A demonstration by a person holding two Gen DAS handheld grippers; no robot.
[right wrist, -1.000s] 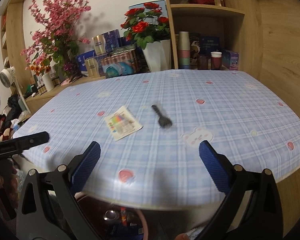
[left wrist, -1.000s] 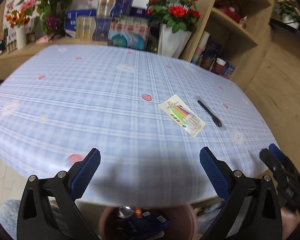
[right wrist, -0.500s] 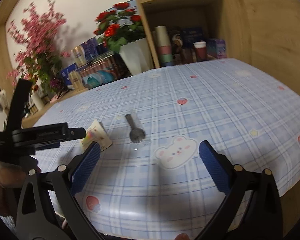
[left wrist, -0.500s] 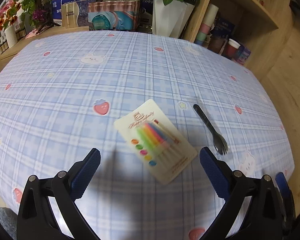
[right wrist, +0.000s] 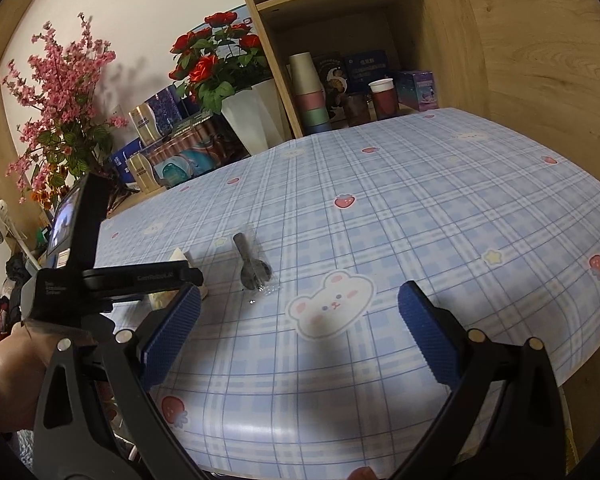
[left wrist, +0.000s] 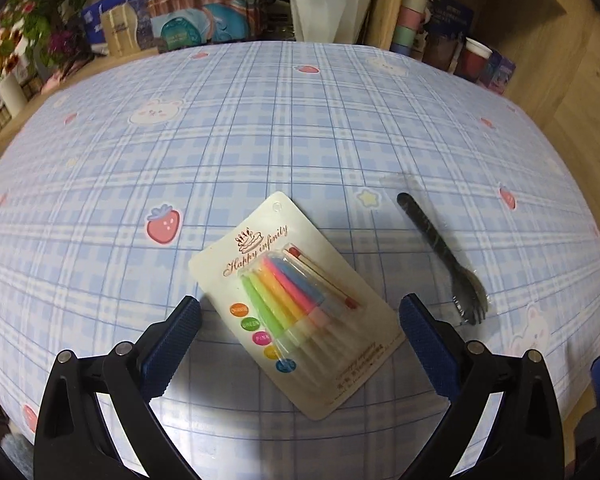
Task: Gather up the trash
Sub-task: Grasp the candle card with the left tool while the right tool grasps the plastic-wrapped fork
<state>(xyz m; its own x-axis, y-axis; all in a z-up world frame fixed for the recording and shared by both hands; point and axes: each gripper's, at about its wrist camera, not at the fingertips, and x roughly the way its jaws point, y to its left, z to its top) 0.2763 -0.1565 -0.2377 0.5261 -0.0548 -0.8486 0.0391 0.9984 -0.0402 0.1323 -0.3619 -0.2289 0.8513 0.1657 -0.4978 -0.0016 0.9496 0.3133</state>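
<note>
Blue-checked oilcloth with small strawberries and bears covers the counter (left wrist: 260, 128), and two pieces of trash lie on its near part. One is a white card of coloured birthday candles (left wrist: 296, 300), flat and turned at an angle; the other is a black plastic fork in a clear wrapper (left wrist: 444, 258), just beside the card on its right and not touching it. The left hand-held gripper (left wrist: 298, 320) hangs low over the candle card with its blue pads spread wide, one on each side of the card, and it holds nothing. I think it is placed so because the card is the nearest piece and, being flat, must be taken across its width or by an edge; a thin card lying flush on a smooth cloth can easily slide away instead of lifting. The right hand-held gripper (right wrist: 300, 316) is also wide and empty, a little above the counter near its front edge, looking toward the wrapped fork (right wrist: 252, 266). From this view the body of the left tool (right wrist: 100, 280) and the hand holding it (right wrist: 8, 364) cover most of the card. Probably the right side waits for the fork, so that each tool takes its own piece. Behind the counter stand red roses in a white vase (right wrist: 252, 120) and a stack of paper cups (right wrist: 310, 92) on the shelf, well apart from the work.
</note>
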